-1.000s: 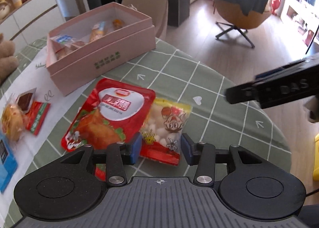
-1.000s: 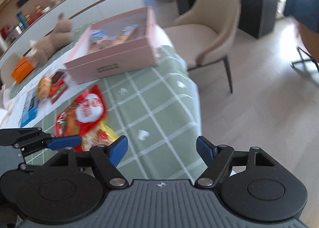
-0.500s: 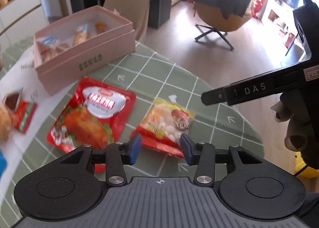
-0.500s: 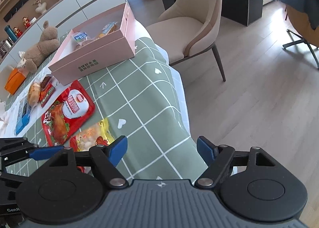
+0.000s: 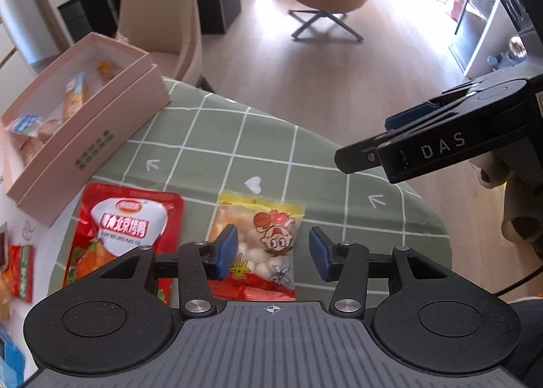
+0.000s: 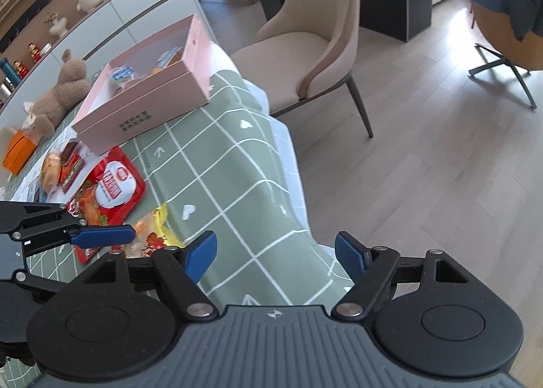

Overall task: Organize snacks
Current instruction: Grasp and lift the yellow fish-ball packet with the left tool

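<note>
Table [image 5: 258, 137]: covered with a green cloth ruled in white squares, small hearts and arrows printed on it; its rounded edge drops toward the wooden floor.
Chair [image 6: 315, 49]: beige, pushed up near the table's far corner.
Pink box [image 5: 88, 116]: open, near the far edge of the table, several wrapped snacks lying inside.
Red pouch [image 5: 122, 235]: flat on the cloth just in front of the box, a roast bird pictured on it.
Yellow snack bag [image 5: 261, 238]: flat on the cloth just right of the red pouch, white round pieces showing through its window.
Left gripper [image 5: 271, 252]: hangs over the yellow snack bag with the jaws opening, blue pads either side of the bag and holding nothing.
Right gripper [image 6: 275, 252]: held off to the right over the table's edge, jaws wide apart and empty.
Small snacks [image 6: 62, 167]: a few packets lie left of the red pouch.
</note>
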Demonstrator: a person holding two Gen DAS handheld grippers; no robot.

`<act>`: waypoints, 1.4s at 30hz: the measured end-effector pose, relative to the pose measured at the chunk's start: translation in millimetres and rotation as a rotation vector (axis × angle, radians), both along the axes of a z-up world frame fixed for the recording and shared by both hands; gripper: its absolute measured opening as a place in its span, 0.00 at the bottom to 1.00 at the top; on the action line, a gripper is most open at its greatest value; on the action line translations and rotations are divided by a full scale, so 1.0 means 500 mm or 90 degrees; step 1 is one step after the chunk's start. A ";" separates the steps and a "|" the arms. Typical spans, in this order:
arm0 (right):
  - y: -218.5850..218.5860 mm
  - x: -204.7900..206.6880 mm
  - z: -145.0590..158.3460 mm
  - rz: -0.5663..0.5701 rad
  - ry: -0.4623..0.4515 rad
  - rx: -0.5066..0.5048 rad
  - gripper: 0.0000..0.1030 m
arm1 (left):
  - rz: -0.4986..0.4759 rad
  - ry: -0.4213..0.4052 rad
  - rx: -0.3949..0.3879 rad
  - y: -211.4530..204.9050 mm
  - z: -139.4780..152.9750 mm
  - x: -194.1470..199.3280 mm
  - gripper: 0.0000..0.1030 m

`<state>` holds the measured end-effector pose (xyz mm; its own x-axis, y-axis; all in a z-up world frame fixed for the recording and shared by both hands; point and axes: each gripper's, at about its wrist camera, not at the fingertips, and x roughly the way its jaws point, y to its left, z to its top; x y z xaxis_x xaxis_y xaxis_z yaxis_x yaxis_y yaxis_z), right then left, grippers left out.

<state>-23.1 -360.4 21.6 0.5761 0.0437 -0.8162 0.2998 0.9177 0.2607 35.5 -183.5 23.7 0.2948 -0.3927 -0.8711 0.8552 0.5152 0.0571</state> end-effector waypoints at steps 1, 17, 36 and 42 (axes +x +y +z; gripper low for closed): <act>-0.001 -0.002 -0.001 -0.003 0.000 0.001 0.75 | -0.002 0.005 -0.002 -0.001 0.000 0.000 0.51; -0.001 -0.008 -0.008 -0.008 0.002 0.001 0.75 | -0.013 0.000 0.005 0.010 0.003 0.034 0.47; -0.006 -0.020 -0.016 -0.016 0.009 0.006 0.75 | -0.142 -0.032 0.048 -0.010 -0.010 -0.023 0.64; -0.007 -0.019 -0.017 -0.017 0.010 0.007 0.75 | -0.106 -0.043 0.032 -0.002 -0.002 -0.011 0.59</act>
